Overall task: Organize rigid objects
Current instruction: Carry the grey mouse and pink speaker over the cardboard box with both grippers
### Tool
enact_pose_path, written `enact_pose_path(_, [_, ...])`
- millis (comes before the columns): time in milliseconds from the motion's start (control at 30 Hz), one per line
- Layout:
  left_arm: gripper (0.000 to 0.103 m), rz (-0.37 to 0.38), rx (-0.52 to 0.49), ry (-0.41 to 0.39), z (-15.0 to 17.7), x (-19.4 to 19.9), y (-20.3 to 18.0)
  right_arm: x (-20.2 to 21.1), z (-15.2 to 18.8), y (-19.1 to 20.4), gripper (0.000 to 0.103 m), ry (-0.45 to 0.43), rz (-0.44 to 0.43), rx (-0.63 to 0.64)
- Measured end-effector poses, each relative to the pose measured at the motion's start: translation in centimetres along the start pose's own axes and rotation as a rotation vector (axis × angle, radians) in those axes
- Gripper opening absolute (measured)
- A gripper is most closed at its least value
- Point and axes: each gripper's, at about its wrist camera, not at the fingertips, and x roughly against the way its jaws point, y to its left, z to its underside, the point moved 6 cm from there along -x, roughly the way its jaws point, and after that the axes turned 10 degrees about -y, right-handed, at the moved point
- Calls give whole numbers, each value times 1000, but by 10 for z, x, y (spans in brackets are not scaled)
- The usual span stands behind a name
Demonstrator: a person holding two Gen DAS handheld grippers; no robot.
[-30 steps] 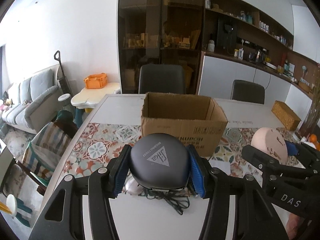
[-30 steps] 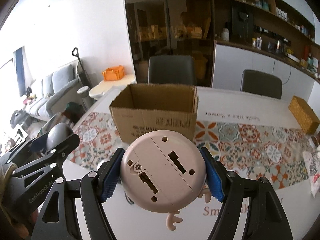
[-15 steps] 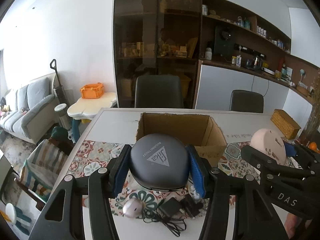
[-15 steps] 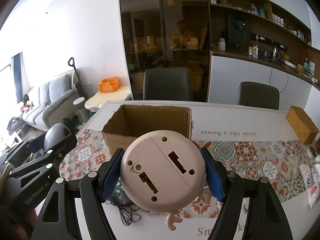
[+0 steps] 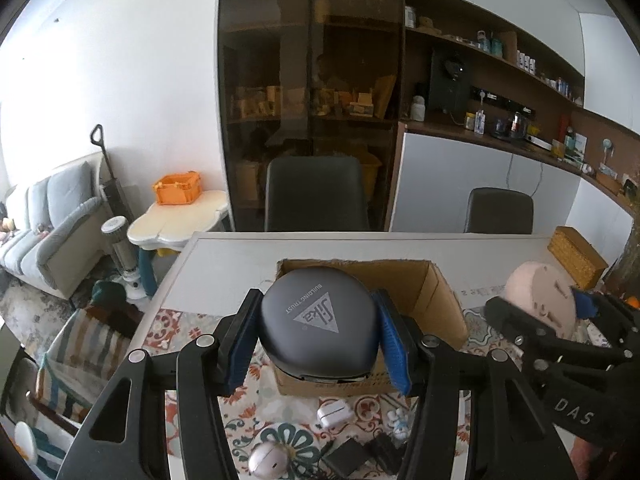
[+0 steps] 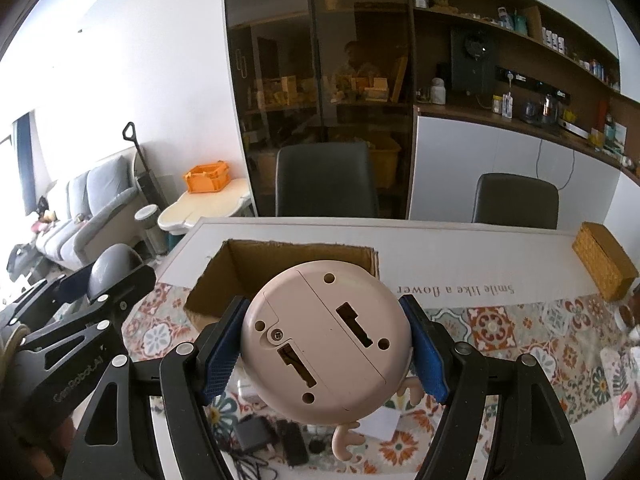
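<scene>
Both wrist views look steeply down, sharing the cardboard box [image 5: 420, 300].

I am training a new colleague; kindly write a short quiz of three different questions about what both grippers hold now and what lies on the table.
1. True or false: the left gripper is shut on a dark grey case.
2. What does the right gripper hold? A. a white earbud case B. a round pink device C. a wicker box
3. Fill in: beyond both grippers stands an open ______ box.

Key:
1. True; the blue pads press its two sides.
2. B; the white earbud case lies on the table, and the wicker box stands at its far right.
3. cardboard
</scene>
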Motion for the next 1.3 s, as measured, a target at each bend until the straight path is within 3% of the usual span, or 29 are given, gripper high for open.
enact_pose_path(267, [55, 39, 1, 81, -14, -36, -2, -31, -18, -1, 74, 61, -10, -16])
enact_pose_path(533, [55, 45, -29, 228, -10, -81, -3, -66, -28, -4, 74, 139, 6, -24])
enact_pose_path(867, [55, 55, -61, 359, 6, -123, -8, -110, -11, -12, 74, 289, 14, -60])
enact_pose_path(1167, [55, 45, -36, 484, 36, -150, -5, -132, 3, -17, 74, 352, 27, -52])
enact_pose_path(1300, [56, 41, -45, 495, 43, -153, -6, -138, 10, -19, 74, 371, 34, -47])
